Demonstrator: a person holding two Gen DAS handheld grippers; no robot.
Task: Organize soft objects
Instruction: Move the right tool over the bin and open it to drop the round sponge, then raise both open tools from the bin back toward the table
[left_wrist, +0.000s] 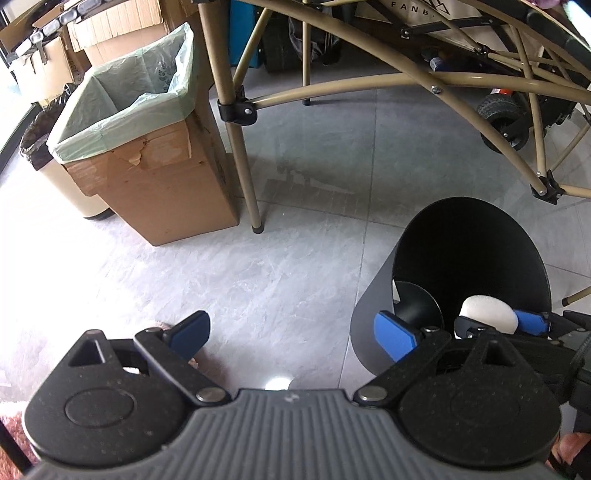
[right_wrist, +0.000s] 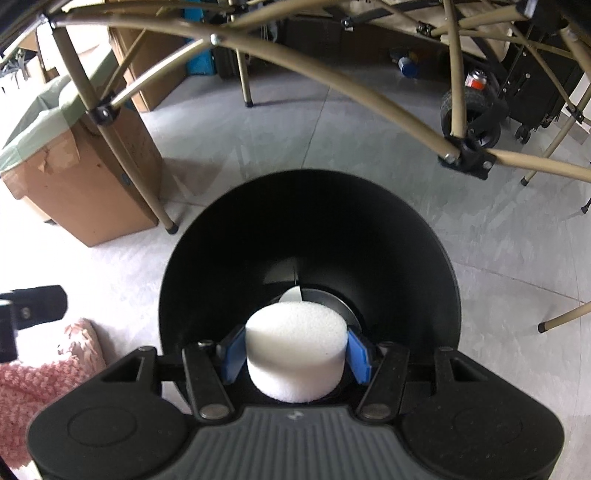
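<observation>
My right gripper (right_wrist: 295, 352) is shut on a white foam cylinder (right_wrist: 295, 347), its blue pads pressing both sides. It holds the foam over the open mouth of a black round bin (right_wrist: 406, 258) that stands on the floor. In the left wrist view the same bin (left_wrist: 480, 251) sits at the right with the white foam (left_wrist: 489, 314) at its rim. My left gripper (left_wrist: 291, 336) is open over bare floor, nothing between its blue pads (left_wrist: 192, 332).
A cardboard box lined with a green bag (left_wrist: 140, 122) stands at the left beside a beige bin (left_wrist: 55, 166). Tan folding-table legs (left_wrist: 240, 147) and a wheeled cart (left_wrist: 506, 118) fill the back. A pink fluffy rug (right_wrist: 40, 373) lies at the lower left.
</observation>
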